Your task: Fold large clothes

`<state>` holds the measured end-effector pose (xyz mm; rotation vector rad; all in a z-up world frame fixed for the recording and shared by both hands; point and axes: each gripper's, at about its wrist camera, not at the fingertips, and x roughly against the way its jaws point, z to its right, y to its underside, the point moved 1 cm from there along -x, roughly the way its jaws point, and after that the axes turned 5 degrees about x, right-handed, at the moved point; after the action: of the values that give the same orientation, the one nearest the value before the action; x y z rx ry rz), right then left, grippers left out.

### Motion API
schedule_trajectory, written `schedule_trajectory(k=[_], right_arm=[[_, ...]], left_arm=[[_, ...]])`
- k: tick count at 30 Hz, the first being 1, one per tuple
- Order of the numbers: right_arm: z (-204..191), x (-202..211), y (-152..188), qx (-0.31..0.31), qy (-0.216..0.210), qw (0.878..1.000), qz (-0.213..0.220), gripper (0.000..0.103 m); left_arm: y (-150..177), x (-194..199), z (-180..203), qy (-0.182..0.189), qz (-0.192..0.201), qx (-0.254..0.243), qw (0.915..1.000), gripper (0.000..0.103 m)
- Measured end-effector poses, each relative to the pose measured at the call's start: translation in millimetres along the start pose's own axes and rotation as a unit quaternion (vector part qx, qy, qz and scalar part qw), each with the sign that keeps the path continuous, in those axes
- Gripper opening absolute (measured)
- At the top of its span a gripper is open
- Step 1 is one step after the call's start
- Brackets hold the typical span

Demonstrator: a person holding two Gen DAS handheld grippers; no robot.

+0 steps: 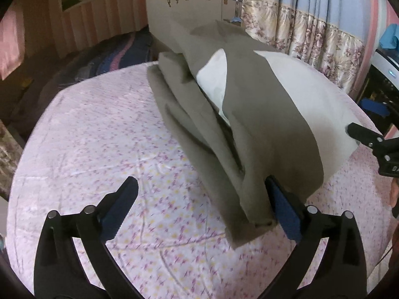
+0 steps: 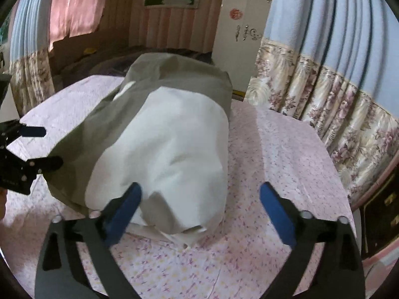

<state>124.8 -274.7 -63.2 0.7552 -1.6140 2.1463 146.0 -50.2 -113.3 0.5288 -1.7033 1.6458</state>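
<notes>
Olive-and-white garment (image 1: 249,114) heaped mid-bed (image 1: 99,129), left gripper (image 1: 202,209) spread wide w/ one finger touching garment's near end, right gripper (image 2: 199,209) spread at its white end

The left gripper (image 1: 202,204) has a black, matte frame whose two arms fork outward, each cut with a long slot-shaped opening. Its fingers (image 1: 119,209) carry dark blue pads with fine ribbing along the inner edge, and round silver pin heads sit at the joints behind them. The right gripper (image 2: 200,214) is built the same way: black slotted arms, blue pads on its fingers (image 2: 276,214), and pale metal pins at the pivots. Seen from the left wrist camera, its side shows small silver screws and part of a white marking. A sliver of reddish skin shows at the right edge there.
</notes>
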Motion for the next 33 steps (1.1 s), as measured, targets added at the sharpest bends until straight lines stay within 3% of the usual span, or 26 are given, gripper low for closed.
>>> schedule_trajectory(k=[6, 15, 17, 19, 24, 33], right_arm=[[-11, 25, -5, -0.012, 0.028, 0.999, 0.028, 0.101], [-21, 45, -1, -0.129, -0.020, 0.991, 0.009, 0.101], [-23, 51, 1, -0.149, -0.008, 0.989, 0.003, 0.101], [-29, 56, 0, -0.147, 0.018, 0.989, -0.004, 0.101], [-53, 85, -9, -0.123, 0.029, 0.991, 0.033, 0.101], [-73, 122, -20, -0.120, 0.071, 0.990, 0.038, 0.101]], left_arm=[[0, 27, 2, -0.026, 0.018, 0.008, 0.9995, 0.100], [7, 79, -4, -0.085, 0.049, 0.035, 0.9946, 0.100], [10, 91, -6, -0.085, 0.057, 0.040, 0.9939, 0.100], [14, 105, -9, -0.083, 0.068, 0.047, 0.9932, 0.100], [19, 134, -10, -0.107, 0.098, 0.048, 0.9883, 0.100], [18, 184, -5, -0.135, 0.142, 0.058, 0.9789, 0.100]])
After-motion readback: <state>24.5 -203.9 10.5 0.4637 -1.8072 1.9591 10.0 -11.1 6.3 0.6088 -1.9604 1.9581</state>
